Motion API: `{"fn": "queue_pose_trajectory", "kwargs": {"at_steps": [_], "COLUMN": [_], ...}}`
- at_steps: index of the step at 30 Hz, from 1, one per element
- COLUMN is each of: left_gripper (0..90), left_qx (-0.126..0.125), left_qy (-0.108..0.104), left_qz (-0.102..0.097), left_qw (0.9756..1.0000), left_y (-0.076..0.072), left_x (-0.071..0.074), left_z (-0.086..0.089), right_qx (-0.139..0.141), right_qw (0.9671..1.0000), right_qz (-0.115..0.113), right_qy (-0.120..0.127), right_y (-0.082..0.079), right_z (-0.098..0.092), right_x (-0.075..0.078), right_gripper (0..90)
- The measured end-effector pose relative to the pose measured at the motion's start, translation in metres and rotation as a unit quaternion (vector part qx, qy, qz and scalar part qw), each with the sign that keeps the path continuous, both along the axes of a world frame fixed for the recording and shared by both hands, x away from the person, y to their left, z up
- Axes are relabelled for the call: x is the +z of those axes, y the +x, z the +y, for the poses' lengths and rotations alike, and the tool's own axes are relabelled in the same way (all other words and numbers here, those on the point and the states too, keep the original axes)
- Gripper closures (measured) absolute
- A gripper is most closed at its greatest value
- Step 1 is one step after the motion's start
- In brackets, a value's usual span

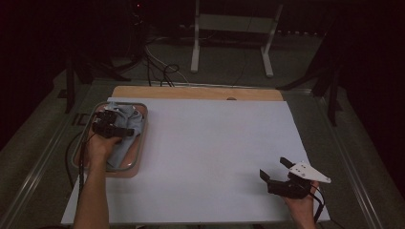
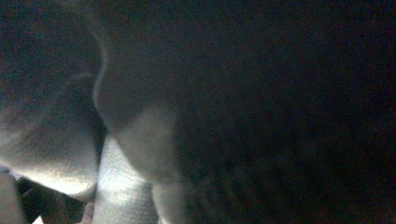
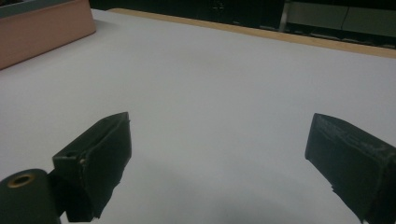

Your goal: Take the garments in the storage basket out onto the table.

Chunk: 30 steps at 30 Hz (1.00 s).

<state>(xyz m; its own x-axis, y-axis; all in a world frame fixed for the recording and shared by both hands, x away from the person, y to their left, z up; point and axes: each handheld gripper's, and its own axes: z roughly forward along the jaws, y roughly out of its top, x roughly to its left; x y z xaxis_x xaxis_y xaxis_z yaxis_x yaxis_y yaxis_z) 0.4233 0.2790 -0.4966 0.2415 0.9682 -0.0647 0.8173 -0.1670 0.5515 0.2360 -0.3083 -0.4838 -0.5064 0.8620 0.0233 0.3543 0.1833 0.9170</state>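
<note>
Wide-spread over the white table sheet [image 1: 205, 152] near its front right corner, the right gripper [image 1: 278, 171] holds nothing, while the left gripper [image 1: 111, 125], its grip hidden, presses into grey cloth [image 1: 125, 125] inside the pink tray [image 1: 139, 143] at left.

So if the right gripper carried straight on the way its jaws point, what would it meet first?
Probably nothing soon. The right gripper, jaws wide open, looks across bare white tabletop; the pink tray sits off to the side of that line. The table's far wooden edge comes next, though depth is unclear.
</note>
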Motion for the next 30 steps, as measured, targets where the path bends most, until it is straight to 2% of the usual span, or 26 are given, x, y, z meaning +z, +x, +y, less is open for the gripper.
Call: {"fn": "queue_pose_trajectory", "kwargs": {"at_steps": [5,7,16,22,23,27,30], "left_gripper": [0.4,0.4,0.4,3.7,3.7,20.0,37.0], "left_qx": [0.003,0.007,0.019,0.020,0.021,0.018,0.016], "left_qy": [0.004,0.015,0.023,0.030,0.031,0.028,0.019], "left_qz": [0.014,0.021,0.040,0.048,0.054,0.062,0.065], "left_qw": [0.9999,0.9996,0.9988,0.9982,0.9978,0.9975,0.9976], "left_y": [0.001,0.002,0.004,0.004,0.004,0.002,0.000], "left_x": [-0.003,-0.005,-0.012,-0.013,-0.010,-0.005,-0.001], "left_z": [0.000,-0.001,-0.002,-0.004,-0.004,-0.005,-0.005], "right_qx": [-0.001,0.000,0.001,0.002,0.002,0.002,0.002], "right_qw": [1.0000,1.0000,1.0000,1.0000,1.0000,1.0000,1.0000], "right_qz": [0.000,0.000,0.001,0.002,0.003,0.004,0.004], "right_qy": [0.000,0.001,0.000,-0.003,-0.003,-0.004,-0.004], "right_y": [0.000,0.000,0.000,0.000,0.000,0.000,0.000], "right_z": [0.000,0.000,0.001,0.001,0.002,0.002,0.002], "right_x": [0.000,0.000,0.000,-0.001,-0.001,-0.001,-0.001], "right_gripper": [7.1,7.0,7.0,7.0,7.0,7.1,7.1]}}
